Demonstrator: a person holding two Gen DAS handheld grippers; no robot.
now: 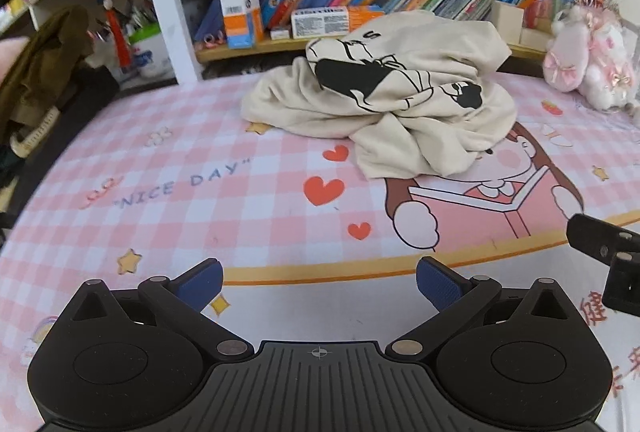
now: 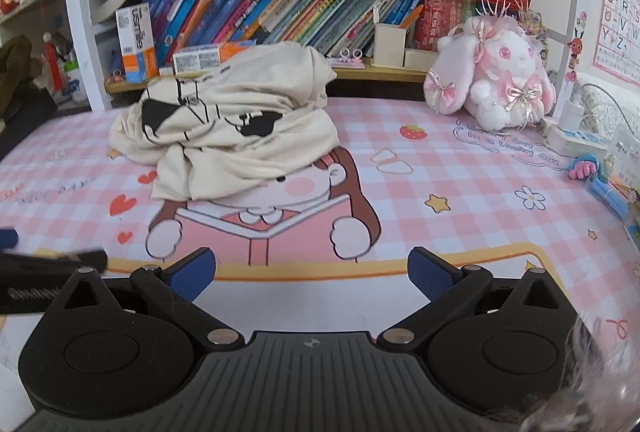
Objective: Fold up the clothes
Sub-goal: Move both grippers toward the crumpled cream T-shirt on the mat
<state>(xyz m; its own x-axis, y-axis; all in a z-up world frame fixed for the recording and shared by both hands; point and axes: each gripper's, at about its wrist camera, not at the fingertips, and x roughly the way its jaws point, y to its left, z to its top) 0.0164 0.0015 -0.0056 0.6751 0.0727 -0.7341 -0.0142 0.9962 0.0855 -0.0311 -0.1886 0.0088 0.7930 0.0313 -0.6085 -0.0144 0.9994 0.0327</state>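
Straight ahead of both spread, empty tools, well apart: crumpled cream printed T-shirt (image 1: 384,92) on pink checked mat (image 1: 168,192). Slightly right of left gripper (image 1: 319,284), left of right gripper (image 2: 312,272); neither clearly nearer.

The left gripper (image 1: 319,282) has its two blue fingers (image 1: 200,284) spread wide apart, with nothing between them. The right gripper (image 2: 311,274) looks the same, its blue fingers (image 2: 434,278) wide apart and holding nothing. Both point forward, side by side and near each other, low down.
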